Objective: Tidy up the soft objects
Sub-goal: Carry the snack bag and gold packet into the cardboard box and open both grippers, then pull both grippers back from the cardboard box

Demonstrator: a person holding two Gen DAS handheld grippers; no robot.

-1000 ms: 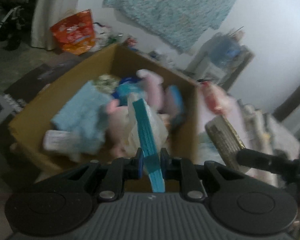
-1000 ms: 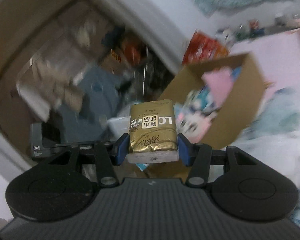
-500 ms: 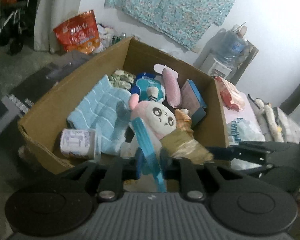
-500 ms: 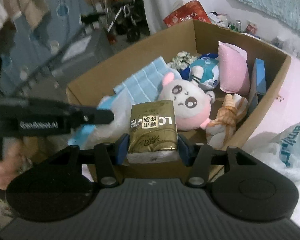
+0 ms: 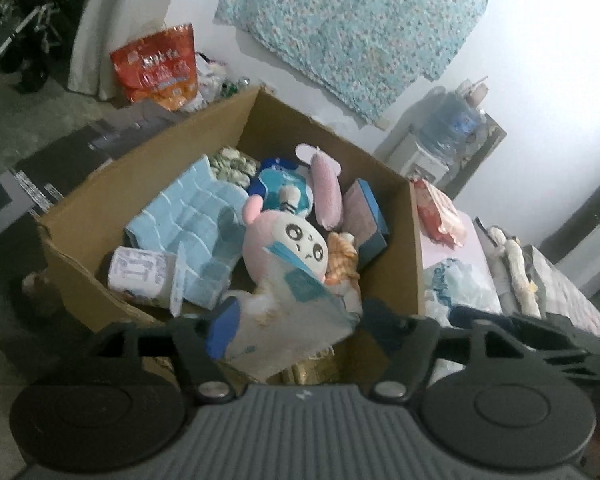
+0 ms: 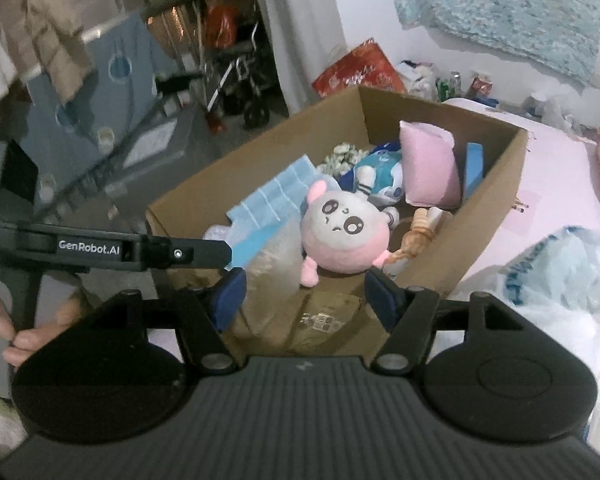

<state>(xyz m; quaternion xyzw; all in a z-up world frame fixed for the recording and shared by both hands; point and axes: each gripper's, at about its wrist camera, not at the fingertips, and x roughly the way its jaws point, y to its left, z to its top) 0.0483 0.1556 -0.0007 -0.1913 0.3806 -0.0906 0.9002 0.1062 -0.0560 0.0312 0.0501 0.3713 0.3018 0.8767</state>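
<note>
L side first. L fingers (image 5: 300,320): jaws have just been opening and now stand wide. Clear/teal packet (image 5: 284,332) sits between them but isn't pinched. It's blurred and looks loose, hanging over the near wall of the box (image 5: 100,216). Nothing gripped.

Box contents, L to R:
- roll (image 5: 140,270) in near-L corner
- blue towel (image 5: 196,216) behind it
- plush (image 5: 296,248) mid, face up
- pink pillow (image 5: 326,192) upright toward the far wall

Near-centre strip in front of the plush is the only low spot, and both items are aimed there.

R fingers (image 6: 305,296): jaws also just been opening, now well apart, with no pad contact. Gold pack (image 6: 328,316) is below and between them, blurred, at the near wall. Can't tell if it's inside the rim or riding on it.

Doing the release well (my judgement):
- Keep both jaws wide until each item is clear of the pads. The packet film could snag on the L pad.
- Back out along the approach line, no sweeping sideways. L and R tools are just beside each other here, so clash risk.
- Check the pack ended up inside the wall. If it's perched, nudge it in toward the plush.
- Packet is light and floppy, so expect it to drape on the plush rather than settle flat.
</note>
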